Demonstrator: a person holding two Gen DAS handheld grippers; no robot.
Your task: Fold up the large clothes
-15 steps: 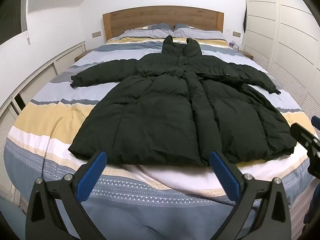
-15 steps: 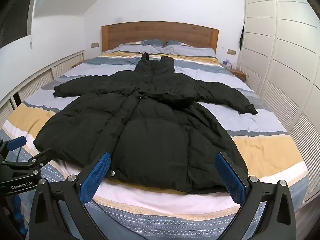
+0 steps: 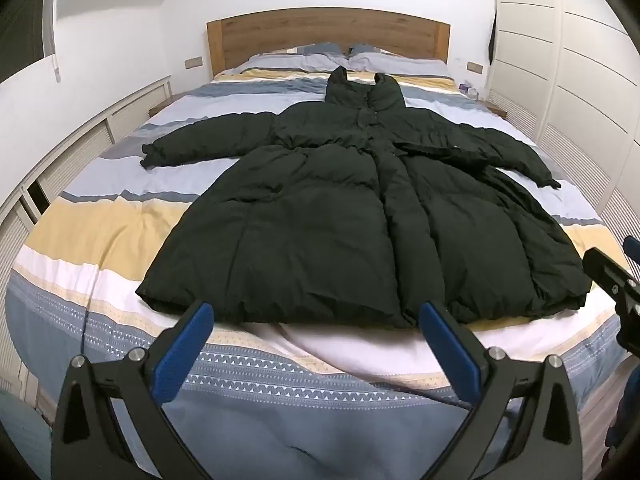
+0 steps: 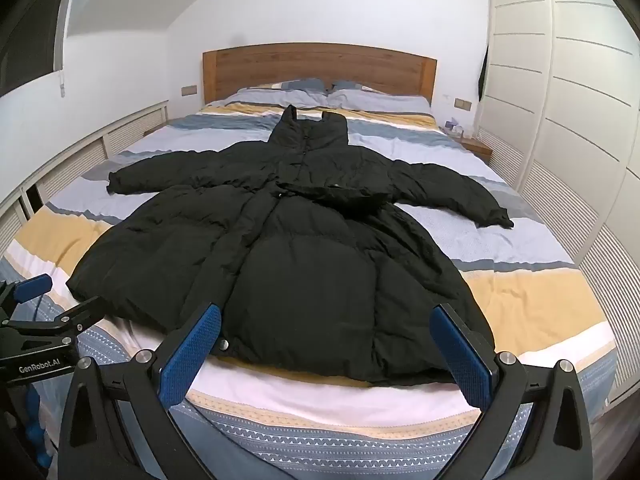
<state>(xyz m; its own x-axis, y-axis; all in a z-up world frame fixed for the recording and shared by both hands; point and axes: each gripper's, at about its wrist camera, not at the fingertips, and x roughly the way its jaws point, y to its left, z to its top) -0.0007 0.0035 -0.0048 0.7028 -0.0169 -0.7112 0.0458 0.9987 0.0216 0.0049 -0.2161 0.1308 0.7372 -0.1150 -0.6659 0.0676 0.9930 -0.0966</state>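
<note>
A big bed (image 3: 100, 240) with a striped cover fills the room. It has a wooden headboard (image 3: 328, 36) and 2 pillows (image 4: 280, 96). The walls (image 4: 320, 8) are white. White closet doors (image 4: 580, 92) stand on the right.

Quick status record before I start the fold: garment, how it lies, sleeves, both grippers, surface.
garment: black puffer coat
lay: spread flat, front up, hood toward the headboard, hem at the near edge
sleeves: both stretched out sideways, none folded
surface: bed with striped cover
left gripper: open, empty, just short of the hem
right gripper: open, empty, over the hem, contact unclear
fold progress: none yet
</note>
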